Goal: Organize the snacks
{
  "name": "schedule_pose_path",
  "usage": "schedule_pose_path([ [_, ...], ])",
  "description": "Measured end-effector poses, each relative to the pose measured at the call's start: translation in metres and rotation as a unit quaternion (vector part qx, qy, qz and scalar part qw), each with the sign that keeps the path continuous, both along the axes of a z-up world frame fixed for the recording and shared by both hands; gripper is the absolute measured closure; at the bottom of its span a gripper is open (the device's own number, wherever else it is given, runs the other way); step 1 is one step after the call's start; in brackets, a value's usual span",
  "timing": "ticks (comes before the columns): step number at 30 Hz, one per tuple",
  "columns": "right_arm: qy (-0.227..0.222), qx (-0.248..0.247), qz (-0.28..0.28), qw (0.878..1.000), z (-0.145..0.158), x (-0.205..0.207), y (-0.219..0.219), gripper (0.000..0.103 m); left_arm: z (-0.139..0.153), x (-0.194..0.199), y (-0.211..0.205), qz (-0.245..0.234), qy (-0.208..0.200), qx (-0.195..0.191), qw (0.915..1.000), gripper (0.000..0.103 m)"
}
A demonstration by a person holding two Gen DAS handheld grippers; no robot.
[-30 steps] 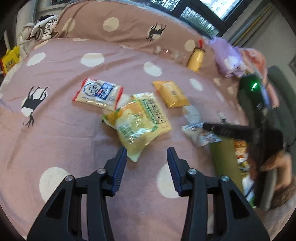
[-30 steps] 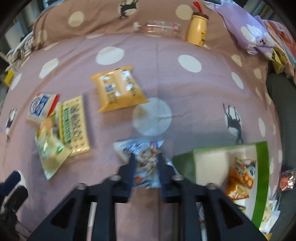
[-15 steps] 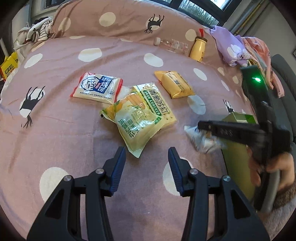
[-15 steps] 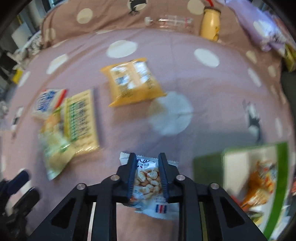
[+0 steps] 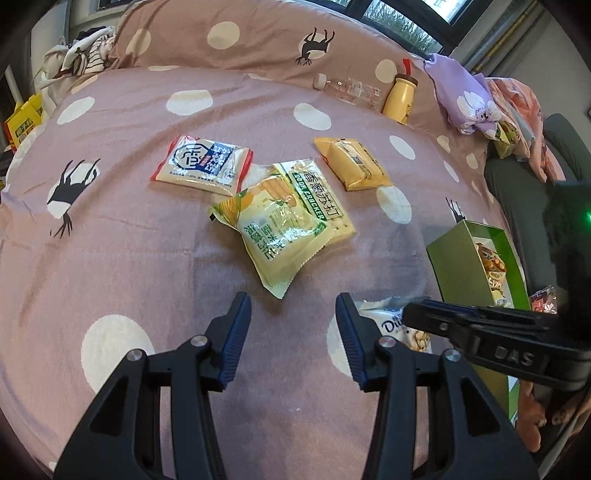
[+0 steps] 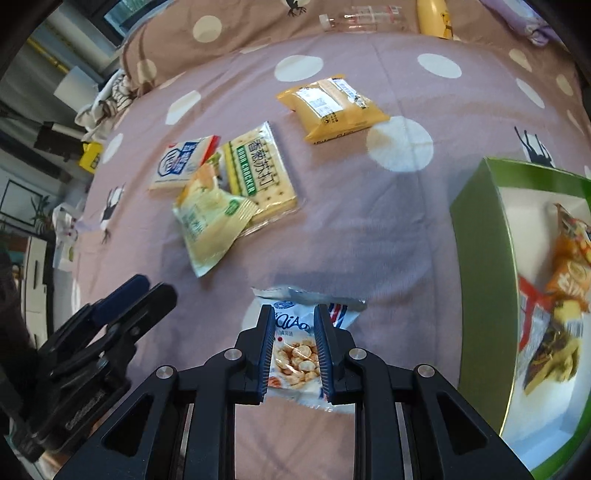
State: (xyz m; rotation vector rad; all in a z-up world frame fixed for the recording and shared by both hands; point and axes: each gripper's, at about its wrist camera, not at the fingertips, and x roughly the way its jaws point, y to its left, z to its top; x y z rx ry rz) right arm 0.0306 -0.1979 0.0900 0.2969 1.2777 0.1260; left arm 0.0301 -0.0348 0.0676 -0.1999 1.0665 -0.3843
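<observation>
At the bottom centre of the right wrist view, the right gripper pinches a small white plastic packet of nuts with blue lettering between its blue-ribbed pads, the packet's crimped top edge showing just above the fingertips, over the mauve bedspread with cream polka dots. At the lower left of that view the left gripper stands with its fingers spread apart and nothing between them. At the right edge sits the green cardboard box with a white inside, holding orange snack bags. Farther up, left of centre, a pale yellow corn-snack pouch overlaps a clear-wrapped soda cracker pack with a green stripe, a white, blue and red packet beside them. Beyond lies a yellow-orange wrapped pack, and at the top edge a clear plastic bottle and a yellow bottle
</observation>
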Motion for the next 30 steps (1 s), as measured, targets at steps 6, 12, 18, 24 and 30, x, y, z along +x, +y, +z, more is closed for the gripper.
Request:
schedule_pose_path([
  [6, -0.047, -0.04, -0.009, 0.998, 0.007, -0.029, -0.005, 0.062, -0.005, -0.005, -0.007, -0.017, -0.001, 0.018, 0.9997, 0.05],
  [12, -0.047, -0.009, -0.038, 0.998, 0.001, -0.044, -0.018, 0.04, -0.008, -0.008, -0.016, -0.028, -0.004, 0.015, 0.9995, 0.048],
  [18, -0.064, 0.023, -0.055, 0.996, 0.004, -0.049, -0.031, 0.036, -0.01, -0.024, -0.021, -0.033, -0.008, -0.008, 0.9994, 0.029],
  [24, -0.072, 0.06, -0.052, 0.994, 0.005, -0.043, -0.036, 0.036, -0.022, -0.039, -0.032, -0.011, 0.009, -0.05, 0.9987, 0.021],
  [30, -0.063, 0.098, -0.057, 0.991, -0.001, -0.037, -0.048, 0.036, -0.02, -0.046, -0.062, -0.029, 0.005, -0.015, 0.9995, 0.021],
])
